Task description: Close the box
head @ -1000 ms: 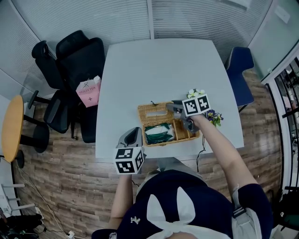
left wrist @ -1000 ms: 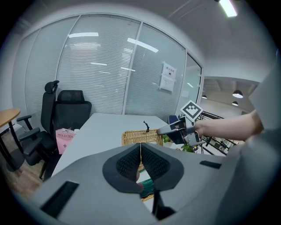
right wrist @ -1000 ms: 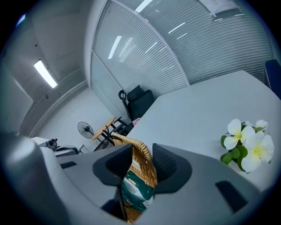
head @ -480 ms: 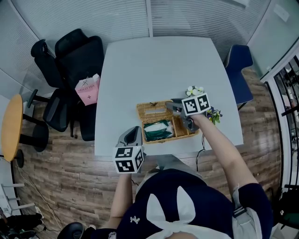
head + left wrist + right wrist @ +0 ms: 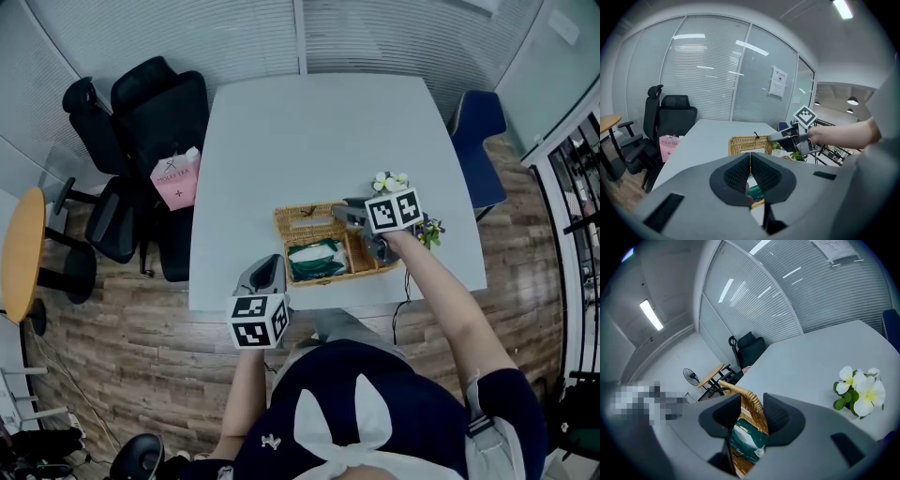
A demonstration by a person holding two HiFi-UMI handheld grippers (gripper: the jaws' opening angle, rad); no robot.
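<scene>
At the far left edge of the head view an orange round table (image 5: 21,253) stands on the wooden floor. To its right are black office chairs (image 5: 155,112), and a pink bag (image 5: 176,181) rests on one seat. The grey bench (image 5: 319,131) fills the middle of the frame. Below the centre, by the near edge of the bench, the left gripper (image 5: 266,274) hangs apart from the box; its jaws are pressed together with nothing between them. The wicker box (image 5: 330,279) sits on the lower middle of the bench, and a green packet (image 5: 317,259) lies in its left part. Its lid (image 5: 305,221) is raised at the far side. The right gripper (image 5: 354,217) has its jaws clamped on the right end of this lid. White flowers (image 5: 392,182) lie just right of it, and a blue chair (image 5: 478,141) is at the upper right.
</scene>
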